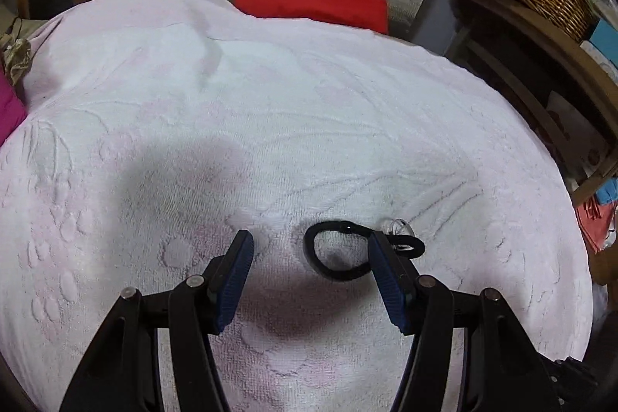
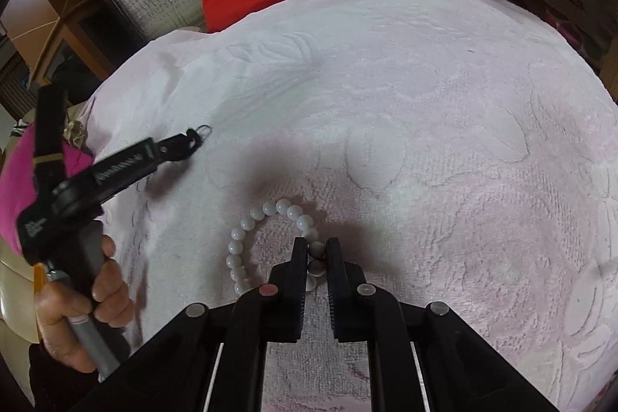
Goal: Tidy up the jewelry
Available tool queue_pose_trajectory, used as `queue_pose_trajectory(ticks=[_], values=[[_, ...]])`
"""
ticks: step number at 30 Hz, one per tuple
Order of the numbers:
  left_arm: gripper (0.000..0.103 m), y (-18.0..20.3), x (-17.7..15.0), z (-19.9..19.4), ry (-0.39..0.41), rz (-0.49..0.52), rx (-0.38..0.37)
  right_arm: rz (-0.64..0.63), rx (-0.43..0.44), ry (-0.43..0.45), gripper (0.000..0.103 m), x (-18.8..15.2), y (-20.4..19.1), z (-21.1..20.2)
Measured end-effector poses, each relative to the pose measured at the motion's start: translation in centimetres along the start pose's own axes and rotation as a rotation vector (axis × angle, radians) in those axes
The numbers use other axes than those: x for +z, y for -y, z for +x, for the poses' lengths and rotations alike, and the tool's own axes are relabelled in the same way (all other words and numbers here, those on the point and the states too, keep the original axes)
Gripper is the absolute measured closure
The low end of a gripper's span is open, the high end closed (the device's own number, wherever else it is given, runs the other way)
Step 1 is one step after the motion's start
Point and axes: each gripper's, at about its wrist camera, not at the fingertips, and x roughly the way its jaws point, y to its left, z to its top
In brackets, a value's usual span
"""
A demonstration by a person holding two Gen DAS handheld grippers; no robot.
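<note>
The right gripper is pinching one bead of the white bead bracelet between nearly closed jaws; the rest of the loop is lying on the pink towel left of them. The left gripper is hovering with jaws spread, the black cord bracelet lying against its right jaw. Risk: the round bead may be squirting free, since the grip is narrow.

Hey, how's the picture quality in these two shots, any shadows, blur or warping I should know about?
Left wrist view: the left gripper throws a soft dark shadow on the towel; fisheye bends the edges. Right wrist view: a shadow lies behind the bead bracelet where the right gripper clamps it; the hand at the left edge looks slightly smeared.
</note>
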Motion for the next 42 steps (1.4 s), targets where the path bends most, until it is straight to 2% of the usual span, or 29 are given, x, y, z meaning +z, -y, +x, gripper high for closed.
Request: queue_pose_trajectory(ticks=[2, 8, 11, 17, 26, 29, 33, 37, 39, 40, 41, 42], values=[[0.091, 0.5, -0.1, -0.1, 0.003, 0.030, -0.007, -0.003, -0.003, 0.000, 0.092, 0.0, -0.2, 0.1], [0.097, -0.3, -0.7, -1.1, 0.004, 0.023, -0.040, -0.003, -0.008, 0.005, 0.092, 0.0, -0.8, 0.2], [0.097, -0.8, -0.9, -2.2, 0.013, 0.032, -0.027, -0.003, 0.017, 0.022, 0.092, 0.2, -1.3, -0.1], [0.097, -2.5, -2.2, -6.8, 0.055, 0.035, 0.014, -0.029, 0.072, 0.073, 0.092, 0.1, -3.5, -1.2], [0.097, -5.2, -5.6, -14.6, 0.149, 0.023, 0.081, -0.045, 0.195, 0.146, 0.092, -1.3, -6.0, -3.6], [0.097, -6.5, -7.1, -16.1, 0.148, 0.009, 0.095, -0.047, 0.223, 0.167, 0.092, -1.9, -6.6, -4.5], [0.097, -7.7, -8.2, -15.9, 0.127, 0.010, 0.115, -0.052, 0.175, 0.173, 0.092, -2.5, -6.8, -4.8], [0.097, -7.3, -7.8, -13.4, 0.085, 0.048, 0.143, -0.017, 0.108, 0.140, 0.092, -2.4, -5.2, -3.9], [0.092, -6.9, -7.6, -12.0, 0.054, 0.051, 0.129, 0.021, 0.092, 0.100, 0.092, -2.2, -3.9, -3.2], [0.081, -6.7, -7.5, -11.6, 0.043, 0.052, 0.122, 0.043, 0.087, 0.081, 0.092, -2.1, -3.2, -2.8], [0.065, -6.5, -7.3, -10.9, 0.033, 0.050, 0.112, 0.063, 0.092, 0.054, 0.091, -2.0, -2.6, -2.3], [0.057, -6.3, -6.8, -10.3, 0.031, 0.048, 0.098, 0.080, 0.101, 0.030, 0.090, -2.0, -2.1, -1.9]])
